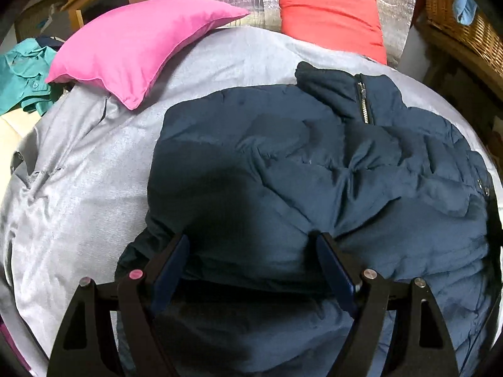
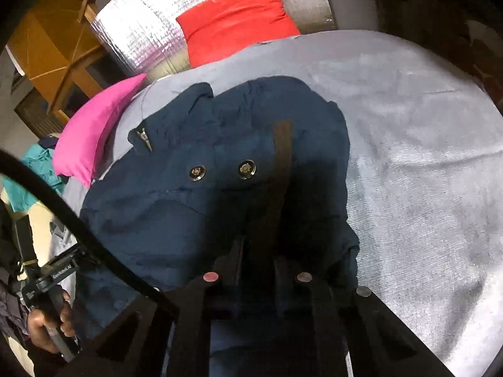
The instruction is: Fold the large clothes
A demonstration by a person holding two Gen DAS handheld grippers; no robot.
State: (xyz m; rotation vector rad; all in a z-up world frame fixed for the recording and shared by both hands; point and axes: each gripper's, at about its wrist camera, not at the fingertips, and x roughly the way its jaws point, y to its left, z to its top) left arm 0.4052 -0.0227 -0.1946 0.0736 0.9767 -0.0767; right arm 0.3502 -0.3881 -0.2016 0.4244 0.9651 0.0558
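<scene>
Navy padded jacket (image 1: 314, 163) fills the space directly under both claws, spread on a grey bed cover (image 1: 78, 172). Its long axis runs from the hem, nearest the cameras at 6 o'clock, up to the collar with zip (image 1: 364, 100) at about 1 o'clock in the left wrist view.

Left claw (image 1: 253, 242): jaws set wide apart, straddling a raised fold of the jacket's near edge, with cloth between them but not pinched.

Right claw (image 2: 261, 251): jaws drawn close together over the jacket's right side, where a dark strap (image 2: 276, 169) runs toward 12 o'clock. Whether they pinch cloth cannot be told in the shadow. Two metal snaps (image 2: 223, 169) lie at 11 o'clock from it.

Judged from this layout, the next fold turns on the near hem. Both claws sit at it, left and right of the zip line, so lifting toward 12 o'clock would carry hem toward collar.

Beyond the jacket: pink pillow (image 1: 135, 47) at 10 o'clock, red pillow (image 1: 330, 19) at 12 o'clock, green shirt (image 1: 22, 75) at far left.
</scene>
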